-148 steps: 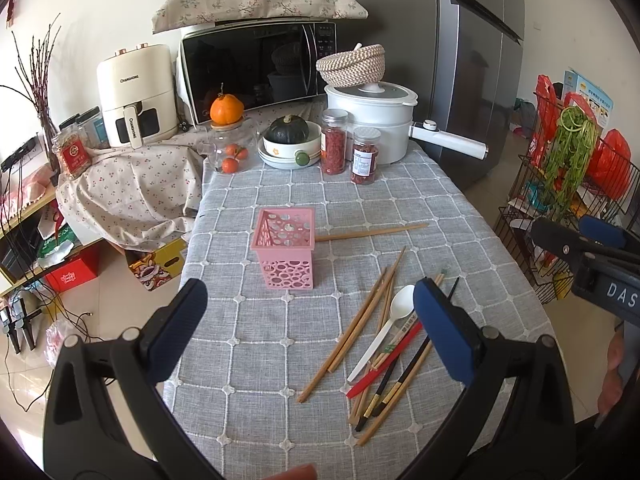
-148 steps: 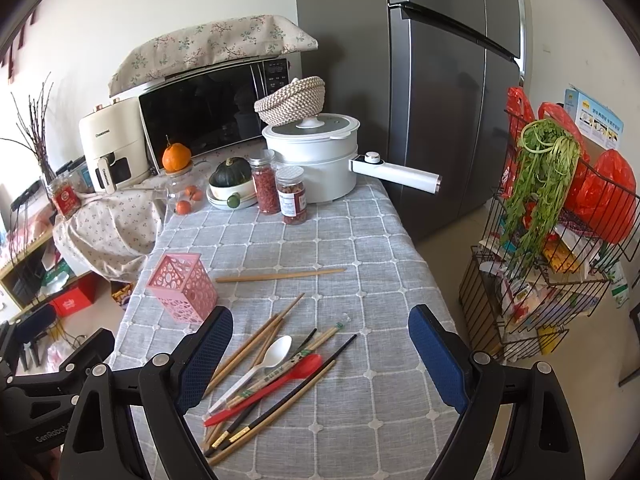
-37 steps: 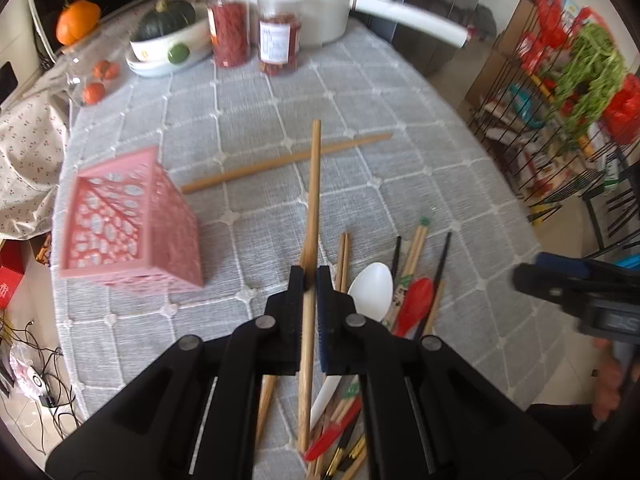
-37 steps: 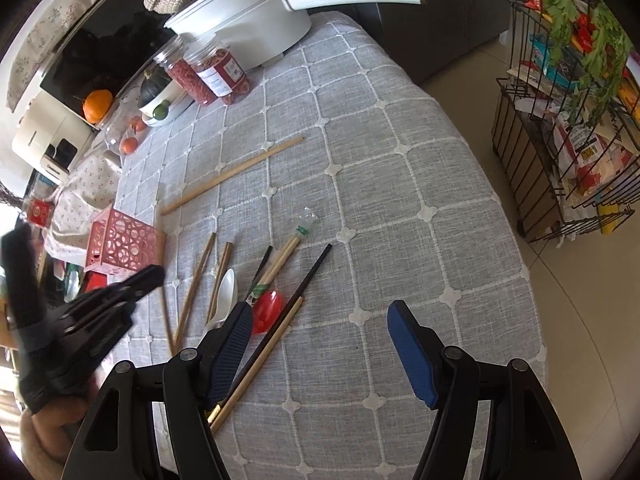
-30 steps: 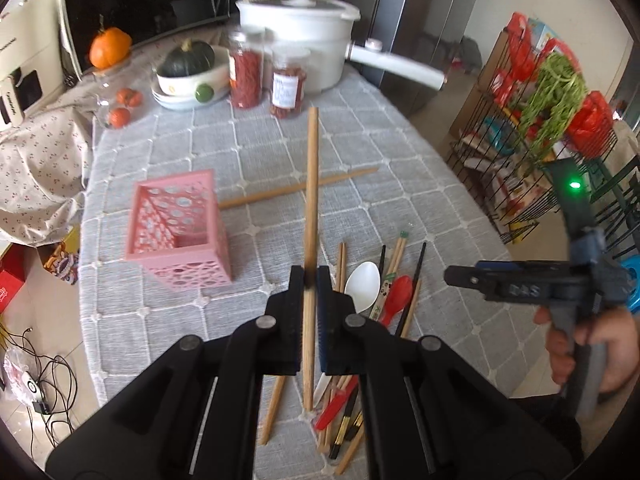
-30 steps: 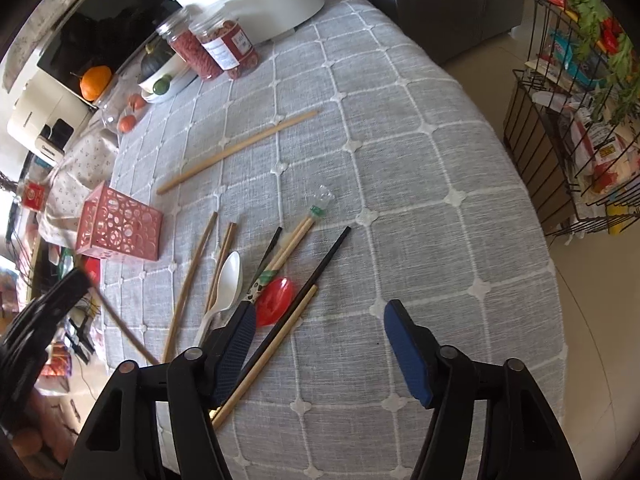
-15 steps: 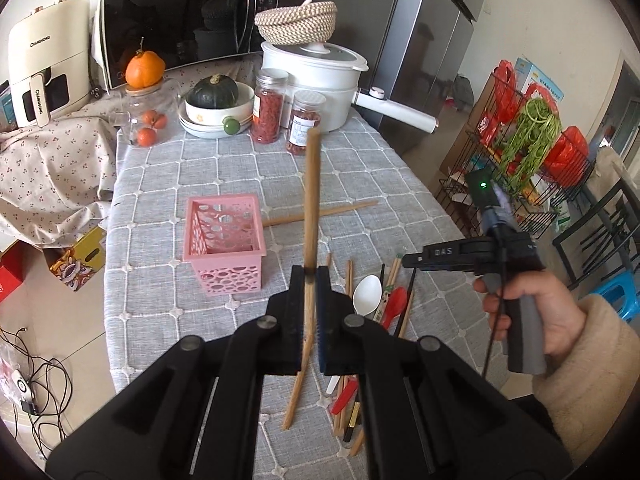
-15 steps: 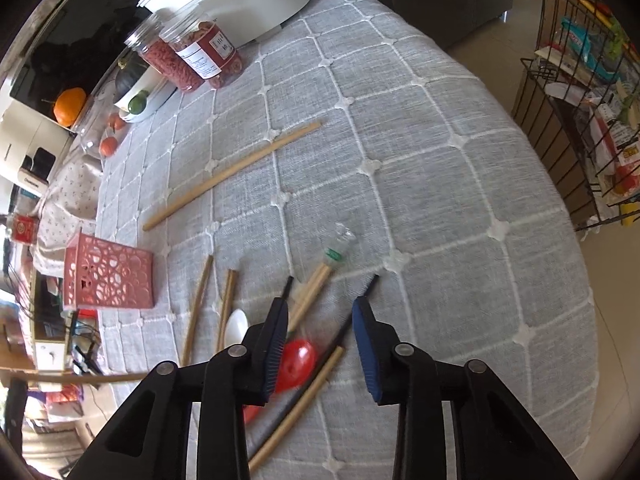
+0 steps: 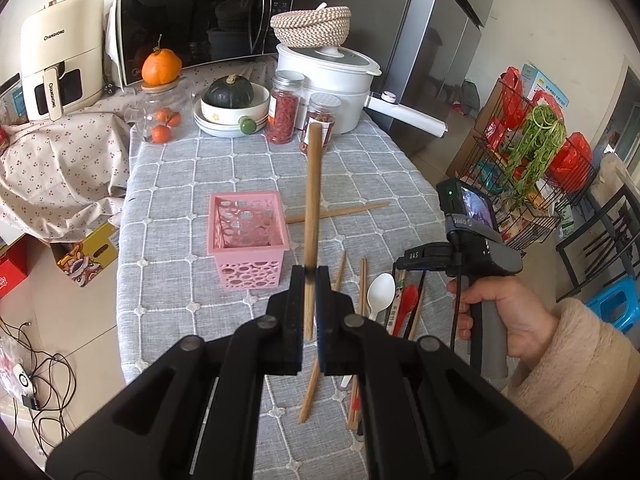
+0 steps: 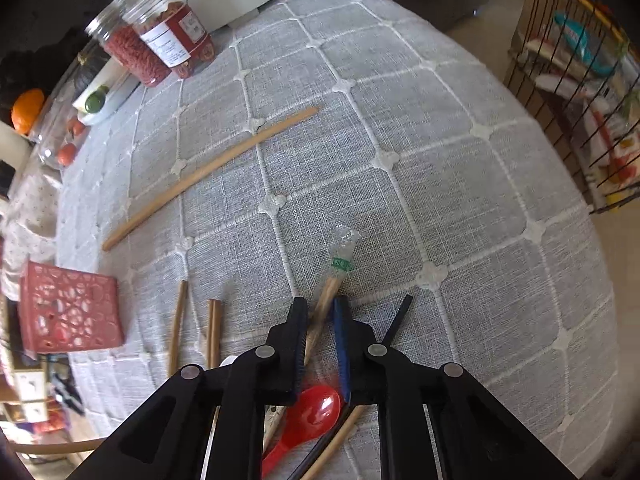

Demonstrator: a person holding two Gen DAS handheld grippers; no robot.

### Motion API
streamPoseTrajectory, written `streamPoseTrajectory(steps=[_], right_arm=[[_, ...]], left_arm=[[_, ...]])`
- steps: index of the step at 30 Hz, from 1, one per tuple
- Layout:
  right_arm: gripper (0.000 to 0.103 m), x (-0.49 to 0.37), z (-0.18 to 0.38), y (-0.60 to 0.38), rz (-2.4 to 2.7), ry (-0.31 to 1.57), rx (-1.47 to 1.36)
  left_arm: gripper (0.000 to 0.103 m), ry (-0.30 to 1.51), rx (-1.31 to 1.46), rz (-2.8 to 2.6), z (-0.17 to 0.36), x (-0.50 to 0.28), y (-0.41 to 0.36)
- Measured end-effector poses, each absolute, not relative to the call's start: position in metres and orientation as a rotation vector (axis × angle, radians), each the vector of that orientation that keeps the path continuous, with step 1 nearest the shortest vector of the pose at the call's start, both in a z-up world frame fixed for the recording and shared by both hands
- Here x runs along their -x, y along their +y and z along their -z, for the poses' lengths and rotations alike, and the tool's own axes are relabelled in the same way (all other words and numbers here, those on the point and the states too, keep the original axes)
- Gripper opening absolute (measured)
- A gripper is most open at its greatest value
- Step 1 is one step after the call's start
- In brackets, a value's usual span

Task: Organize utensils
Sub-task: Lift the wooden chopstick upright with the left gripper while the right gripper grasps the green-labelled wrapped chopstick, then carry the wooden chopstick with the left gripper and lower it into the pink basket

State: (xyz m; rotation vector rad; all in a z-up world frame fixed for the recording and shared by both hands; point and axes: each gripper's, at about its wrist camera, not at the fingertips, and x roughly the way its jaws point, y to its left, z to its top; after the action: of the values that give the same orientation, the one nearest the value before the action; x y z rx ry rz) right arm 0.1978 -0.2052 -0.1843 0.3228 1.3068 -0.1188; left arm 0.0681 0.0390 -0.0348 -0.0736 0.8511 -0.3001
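My left gripper (image 9: 307, 276) is shut on a long wooden chopstick (image 9: 312, 196) and holds it upright in the air, just right of the pink perforated holder (image 9: 247, 240). My right gripper (image 10: 321, 312) is low over the pile of utensils, its jaws narrowed around the wrapped pair of chopsticks (image 10: 329, 292) with a small gap still showing. A red spoon (image 10: 308, 416) and a black chopstick (image 10: 396, 320) lie beside it. The white spoon (image 9: 378, 290) and several wooden chopsticks (image 9: 362, 280) lie on the grey tablecloth (image 9: 180, 184).
One wooden chopstick (image 10: 208, 172) lies alone across the cloth behind the pile. Two spice jars (image 9: 298, 116), a white pot (image 9: 332, 76), a bowl with a squash (image 9: 230, 106) and a glass jar stand at the back. A wire rack (image 9: 528, 176) stands right of the table.
My left gripper has lifted the wooden chopstick higher and pulled back. My right gripper has come down onto the pile and narrowed from wide open around the wrapped chopsticks.
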Motion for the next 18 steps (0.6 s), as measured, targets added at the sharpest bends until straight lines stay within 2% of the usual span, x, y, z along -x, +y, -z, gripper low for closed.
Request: streamPoseTrajectory(steps=[5, 10, 14, 15, 18], right_arm=[[0.005, -0.198, 0.184, -0.214, 0.090, 1.290, -0.424], [0.005, -0.193, 0.161, -0.228, 0.039, 1.216, -0.500], [0.005, -0.185, 0.132, -0.230, -0.020, 1.138, -0.531], [0.005, -0.178, 0.127, -0.231, -0.040, 1.119, -0.541], [0.005, -0.171, 0.108, -0.231, -0.085, 1.067, -0.554]], left_arm=[[0.005, 0.821, 0.108, 0.276, 0.027, -0.068, 0.045], [0.005, 0.744, 0.162, 0.268, 0.009, -0.067, 0.053], [0.005, 0.616, 0.193, 0.234, -0.016, -0.061, 0.060], [0.000, 0.579, 0.201, 0.219, -0.023, -0.061, 0.063], [0.000, 0.498, 0.221, 0.168, -0.031, -0.064, 0.070]])
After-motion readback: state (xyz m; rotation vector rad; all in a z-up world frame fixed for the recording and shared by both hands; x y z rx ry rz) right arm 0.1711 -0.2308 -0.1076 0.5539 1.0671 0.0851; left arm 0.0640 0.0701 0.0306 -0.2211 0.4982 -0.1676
